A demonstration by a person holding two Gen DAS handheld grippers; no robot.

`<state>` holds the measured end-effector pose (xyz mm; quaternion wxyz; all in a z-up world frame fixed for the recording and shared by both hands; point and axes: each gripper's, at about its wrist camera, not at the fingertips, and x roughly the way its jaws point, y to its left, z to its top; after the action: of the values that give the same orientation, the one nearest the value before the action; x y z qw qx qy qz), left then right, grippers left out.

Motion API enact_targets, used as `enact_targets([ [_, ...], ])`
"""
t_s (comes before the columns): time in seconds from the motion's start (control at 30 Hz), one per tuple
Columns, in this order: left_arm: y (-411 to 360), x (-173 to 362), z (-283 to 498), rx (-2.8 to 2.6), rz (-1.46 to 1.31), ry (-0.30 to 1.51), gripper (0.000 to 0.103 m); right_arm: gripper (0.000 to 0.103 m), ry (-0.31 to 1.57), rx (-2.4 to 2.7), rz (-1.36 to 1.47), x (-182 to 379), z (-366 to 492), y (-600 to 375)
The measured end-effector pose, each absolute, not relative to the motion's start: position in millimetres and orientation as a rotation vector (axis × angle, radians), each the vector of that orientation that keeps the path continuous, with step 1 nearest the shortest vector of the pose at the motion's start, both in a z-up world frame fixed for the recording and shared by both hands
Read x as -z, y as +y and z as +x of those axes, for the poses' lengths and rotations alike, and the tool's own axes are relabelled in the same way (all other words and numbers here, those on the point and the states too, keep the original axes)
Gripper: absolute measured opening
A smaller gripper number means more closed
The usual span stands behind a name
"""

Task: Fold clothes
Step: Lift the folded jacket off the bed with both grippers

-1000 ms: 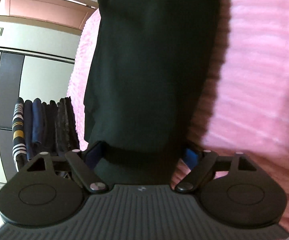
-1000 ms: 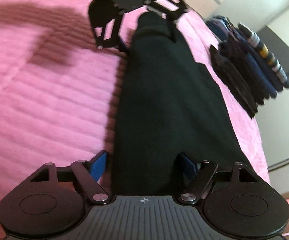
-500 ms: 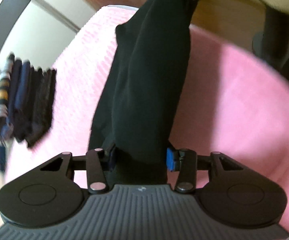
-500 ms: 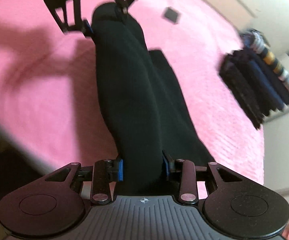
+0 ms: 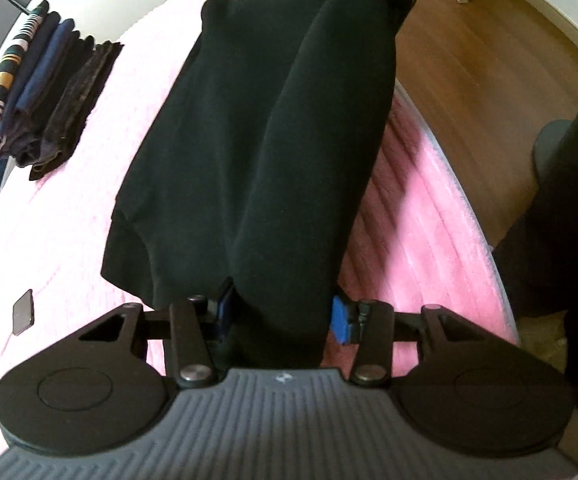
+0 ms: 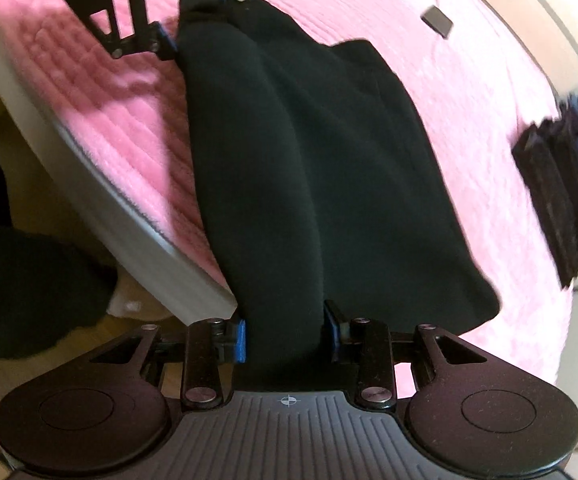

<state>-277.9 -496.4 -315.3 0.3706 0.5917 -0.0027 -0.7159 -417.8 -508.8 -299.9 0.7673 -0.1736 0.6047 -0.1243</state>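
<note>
A pink bedspread (image 5: 417, 216) covers the bed, with a wooden floor (image 5: 469, 64) past its near edge and a row of folded clothes (image 5: 45, 96) lying well away toward the wall. A small dark flat thing (image 5: 23, 312), too small to tell what it is, sits on the cover apart from everything else.

The black garment (image 5: 249, 152) is stretched between the two grippers. The left gripper (image 5: 281, 316) has its jaws drawn in tight on one bunched end, and the right gripper (image 6: 285, 332) is clamped the same way on the other end. Between them the held edge forms a thick roll, while the rest of the cloth spreads flat on the bedspread toward the far side.

The held roll runs close along the bed's edge (image 6: 137, 216), and in the right wrist view the right-hand end seems to hang just past the corner. If the cloth goes slack there, that end could slide off toward the floor and drag the flat part with it.

Each gripper holds a thick bunch, not a single layer, so an inner layer could slip free and leave an uneven fold. Pulling the two ends unequally would likely skew the garment and wrinkle the flat part. A wide sweep across the bed might also catch the small dark thing.
</note>
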Motion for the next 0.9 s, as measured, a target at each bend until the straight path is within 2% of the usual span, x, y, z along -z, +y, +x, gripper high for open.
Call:
enact_targets([
  [0.23, -496, 308, -309, 1.708, 1.364, 0.142, 0.039, 0.035, 1.313, 0.293, -0.584, 284, -423, -504],
  [0.5, -489, 319, -337, 1.661, 1.346, 0.175, 0.039, 0.035, 1.376, 0.258, -0.536, 314, -441, -507],
  [0.63, -500, 307, -331, 1.678, 1.358, 0.195, 0.038, 0.035, 1.312, 0.206, -0.541, 283, -444, -531],
  [0.9, -556, 231, -295, 1.602, 1.205, 0.426, 0.033, 0.033, 1.107, 0.053, -0.576, 210, -434, -624],
])
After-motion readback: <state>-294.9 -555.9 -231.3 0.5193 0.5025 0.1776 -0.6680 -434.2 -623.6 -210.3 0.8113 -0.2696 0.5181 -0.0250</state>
